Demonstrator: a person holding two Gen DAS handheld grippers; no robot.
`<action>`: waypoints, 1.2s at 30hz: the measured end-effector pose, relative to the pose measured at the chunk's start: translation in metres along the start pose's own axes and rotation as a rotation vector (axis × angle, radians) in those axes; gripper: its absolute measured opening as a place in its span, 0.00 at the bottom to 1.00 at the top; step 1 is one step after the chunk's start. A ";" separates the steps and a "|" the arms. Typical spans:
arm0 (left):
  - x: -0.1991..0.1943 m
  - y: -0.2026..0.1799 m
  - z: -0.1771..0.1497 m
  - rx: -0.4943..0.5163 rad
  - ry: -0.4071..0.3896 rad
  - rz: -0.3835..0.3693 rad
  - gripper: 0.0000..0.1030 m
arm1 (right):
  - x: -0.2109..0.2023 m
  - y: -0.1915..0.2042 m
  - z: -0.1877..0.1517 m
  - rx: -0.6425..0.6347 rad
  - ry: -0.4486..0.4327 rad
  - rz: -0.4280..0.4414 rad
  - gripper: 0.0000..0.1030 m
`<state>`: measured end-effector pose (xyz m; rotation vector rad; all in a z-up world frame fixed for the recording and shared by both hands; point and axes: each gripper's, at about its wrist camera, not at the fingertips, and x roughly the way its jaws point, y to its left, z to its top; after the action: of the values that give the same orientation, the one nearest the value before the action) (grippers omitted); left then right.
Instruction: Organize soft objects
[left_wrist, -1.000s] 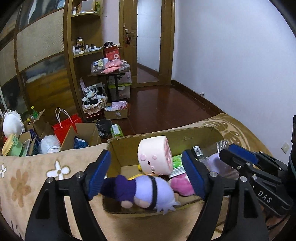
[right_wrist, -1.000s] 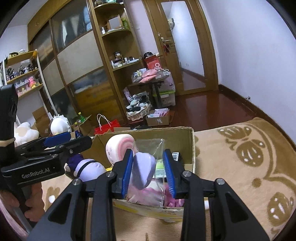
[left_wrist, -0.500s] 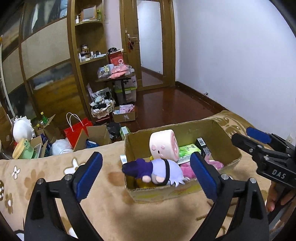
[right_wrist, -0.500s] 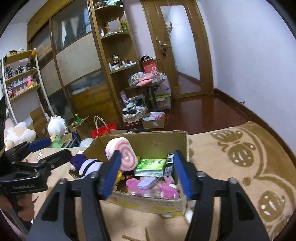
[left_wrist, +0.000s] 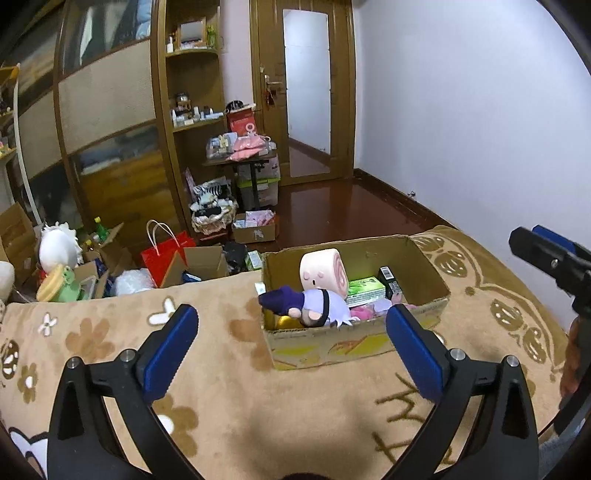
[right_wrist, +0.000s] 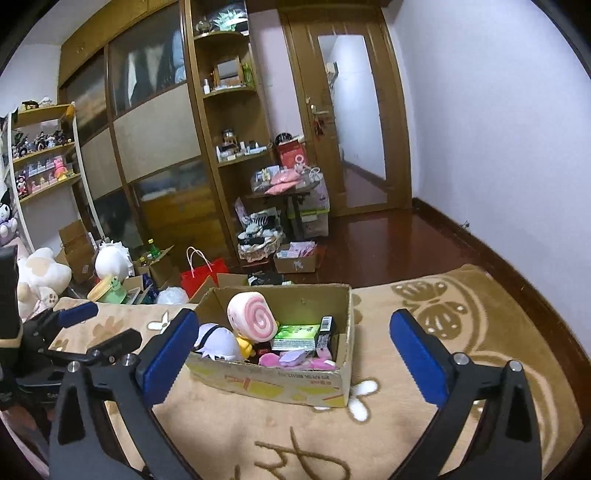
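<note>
**Both grippers empty, plush in the box**

With nothing between their blue pads, the left hand-held gripper (left_wrist: 291, 345) and the right hand-held gripper (right_wrist: 290, 354) had both just been opening and stood spread wide, short of the cardboard box (right_wrist: 280, 382) on the flowered beige blanket (left_wrist: 221, 387). The box held the soft things, apparently gathered to keep them together: a purple-and-lilac plush doll (left_wrist: 314, 304) draped over its near edge, a pink swirl-roll cushion (right_wrist: 253, 317) upright behind, small pink plush pieces (right_wrist: 295, 360) beside flat green packets (right_wrist: 297, 334).

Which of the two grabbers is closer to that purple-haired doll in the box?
Left, though only slightly. The left gripper hangs open in front of the purple-haired doll at the cardboard box near corner. The right gripper is open too, facing the other end.
</note>
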<state>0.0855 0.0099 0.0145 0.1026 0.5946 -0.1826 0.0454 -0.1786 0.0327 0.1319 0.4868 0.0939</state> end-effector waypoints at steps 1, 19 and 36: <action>-0.005 0.000 0.001 0.003 -0.006 0.009 0.98 | -0.005 0.001 0.001 -0.002 -0.003 -0.002 1.00; -0.060 -0.007 -0.025 0.022 -0.052 0.018 0.98 | -0.065 -0.011 -0.023 0.051 -0.034 0.004 1.00; -0.042 -0.015 -0.038 0.047 -0.066 0.055 0.98 | -0.043 -0.034 -0.053 0.088 0.029 -0.047 1.00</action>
<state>0.0275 0.0067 0.0065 0.1582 0.5211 -0.1459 -0.0155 -0.2120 0.0015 0.2058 0.5225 0.0282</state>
